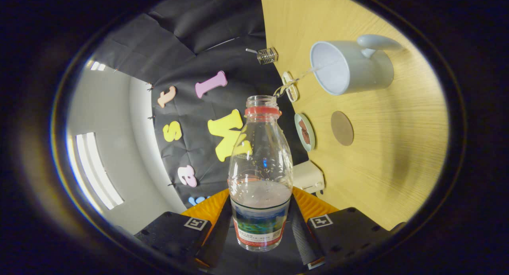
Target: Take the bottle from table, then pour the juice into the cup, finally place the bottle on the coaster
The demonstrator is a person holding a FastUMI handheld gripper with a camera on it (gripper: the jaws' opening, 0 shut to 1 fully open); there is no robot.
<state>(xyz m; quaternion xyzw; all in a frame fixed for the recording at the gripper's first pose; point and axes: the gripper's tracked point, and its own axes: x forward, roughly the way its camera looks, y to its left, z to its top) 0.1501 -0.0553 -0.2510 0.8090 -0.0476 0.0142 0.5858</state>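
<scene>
My gripper (260, 227) is shut on a clear plastic bottle (260, 163), both fingers pressing its labelled lower body. The bottle has no cap, a red ring at its open neck, and some clear liquid in its lower part. The view is rolled to one side, so the wooden table (377, 167) stands like a wall beside the bottle. A thin stream (302, 74) runs from near the bottle's mouth into the pale blue cup (350, 68), whose open mouth faces me. A round brown coaster (342, 127) lies on the table beyond the fingers, between the cup and me.
A small green-rimmed dish (305, 131) and a small tag-like object (291, 90) lie near the table's edge by the bottle's neck. A little glass jar (267, 55) stands further along that edge. A cream box (308, 176) sits just beyond the fingers.
</scene>
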